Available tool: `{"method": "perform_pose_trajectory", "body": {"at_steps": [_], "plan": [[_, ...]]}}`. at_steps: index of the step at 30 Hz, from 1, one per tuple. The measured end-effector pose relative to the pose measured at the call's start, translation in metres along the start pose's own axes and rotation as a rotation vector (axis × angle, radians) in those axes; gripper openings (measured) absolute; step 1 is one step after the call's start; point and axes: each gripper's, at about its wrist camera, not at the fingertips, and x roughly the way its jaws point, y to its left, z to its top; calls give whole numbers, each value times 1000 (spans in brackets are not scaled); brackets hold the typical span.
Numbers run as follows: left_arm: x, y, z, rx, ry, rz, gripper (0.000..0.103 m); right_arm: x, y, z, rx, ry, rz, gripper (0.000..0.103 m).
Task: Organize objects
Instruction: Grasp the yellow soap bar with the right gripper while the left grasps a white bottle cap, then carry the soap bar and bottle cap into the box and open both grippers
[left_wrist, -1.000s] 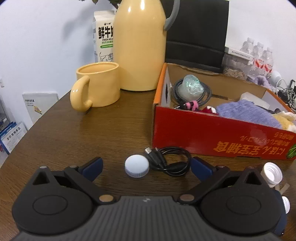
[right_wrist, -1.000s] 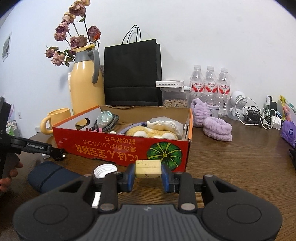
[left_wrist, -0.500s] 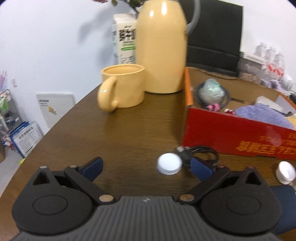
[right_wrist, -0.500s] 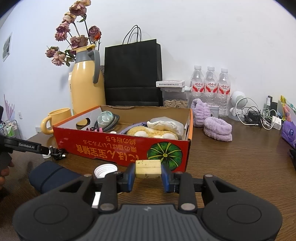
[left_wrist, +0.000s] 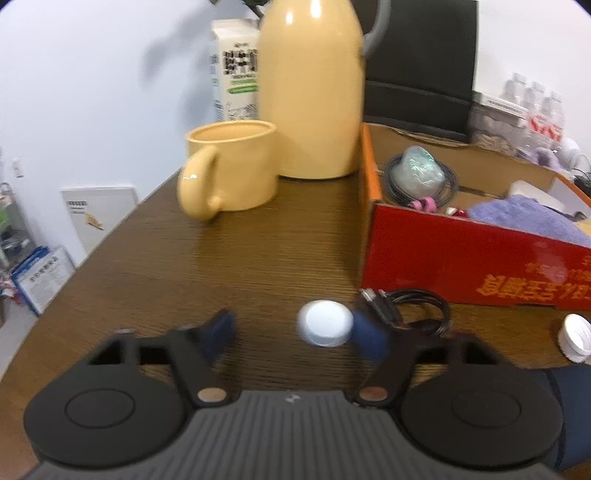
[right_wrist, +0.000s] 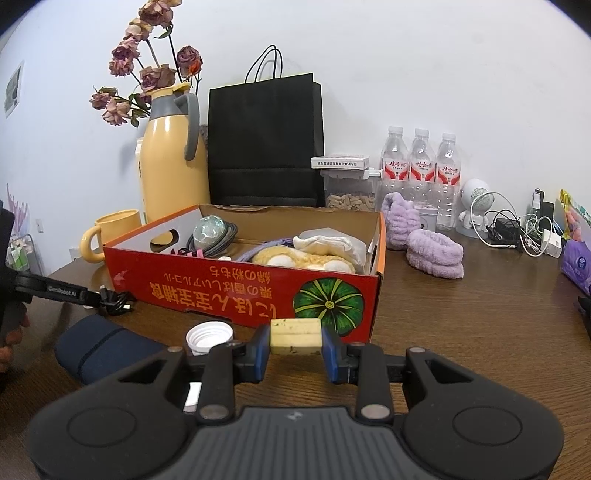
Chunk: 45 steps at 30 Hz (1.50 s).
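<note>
My left hand-held gripper (left_wrist: 295, 328) sits low over the table (left_wrist: 207, 266), its blue fingers (left_wrist: 219, 326) blurred and spread, gripping nothing. The white bottle cap (left_wrist: 325, 328) lies on the wood between them, close against the right-side finger. Just beyond that finger I see the coiled black cable (left_wrist: 410, 308), lying right beside the red wall of the cardboard box (left_wrist: 461, 258).

On my right, the right hand-held gripper (right_wrist: 295, 338) is level and clamped on a pale yellow sponge block (right_wrist: 295, 331), held just in front of the box's pumpkin print. Left of it an upturned white cap (right_wrist: 208, 336) rests on the table, next to a dark blue pouch (right_wrist: 99, 347).

Inside the box (right_wrist: 236, 291): a bundled grey cord with a clear plastic ball (right_wrist: 210, 229) on top at the left end, a yellow plush item (right_wrist: 299, 258) and a white cloth (right_wrist: 330, 242) toward the right, plus a purple towel (left_wrist: 524, 219).

Further back, a yellow mug (left_wrist: 231, 166) stands beside the yellow thermos jug (left_wrist: 310, 88), a milk carton (left_wrist: 236, 70) behind them. A black paper bag (right_wrist: 264, 140) and three water bottles (right_wrist: 421, 162) line the wall.
</note>
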Motion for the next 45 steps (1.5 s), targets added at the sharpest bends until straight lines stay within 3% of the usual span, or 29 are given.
{"method": "perform_pose_trajectory", "body": {"at_steps": [1, 4, 13, 20, 31, 38, 45], "plan": [[-1, -2, 0, 11, -8, -13, 27, 0, 0, 0, -1, 1, -1, 29], [-6, -7, -2, 29, -21, -38, 29, 1, 0, 0, -3, 4, -3, 29], [-20, -10, -2, 19, -76, -1, 29, 2, 0, 0, -6, 7, -14, 29], [-47, -21, 0, 18, -176, -1, 29, -1, 3, 5, -5, -34, -11, 29], [-78, -71, 46, 16, -294, -98, 29, 13, 33, 62, -50, -160, 41, 29], [-60, -104, 76, -10, -302, -121, 29, 47, 48, 95, -50, -183, 42, 29], [-25, -113, 80, -11, -259, -107, 29, 83, 41, 96, -37, -153, 7, 29]]}}
